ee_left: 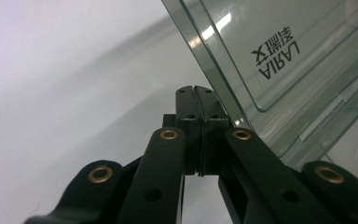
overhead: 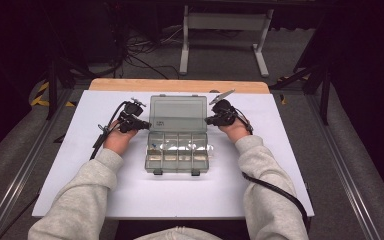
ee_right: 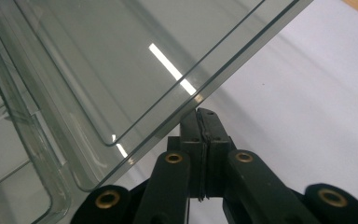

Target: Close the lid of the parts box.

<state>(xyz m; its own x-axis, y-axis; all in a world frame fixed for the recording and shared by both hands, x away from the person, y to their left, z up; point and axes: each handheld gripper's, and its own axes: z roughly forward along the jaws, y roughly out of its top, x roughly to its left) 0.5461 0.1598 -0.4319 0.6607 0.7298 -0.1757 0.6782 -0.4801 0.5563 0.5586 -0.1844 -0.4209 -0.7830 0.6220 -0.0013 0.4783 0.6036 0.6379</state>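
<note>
Your clear grey-tinted plastic compartment box (overhead: 177, 152) sits in the middle of the white bench (overhead: 80, 175), its hinged transparent lid (overhead: 178, 114) standing open and tilted back, with small items, too small to tell apart, in the rear row of compartments. You have the left gripper (overhead: 144, 123) at the lid's left edge and the right gripper (overhead: 209, 120) at its right edge, both at the same level. Each pair of fingers is clenched on nothing; in the left gripper view the tips (ee_left: 196, 93) lie just beside the lid's edge (ee_left: 214, 74), and in the right gripper view (ee_right: 200, 116) likewise. The step in hand looks like handling the lid, either finishing the opening or starting to close it. Next, push both sides evenly so the lid swings without twisting the hinge or sliding the box
</note>
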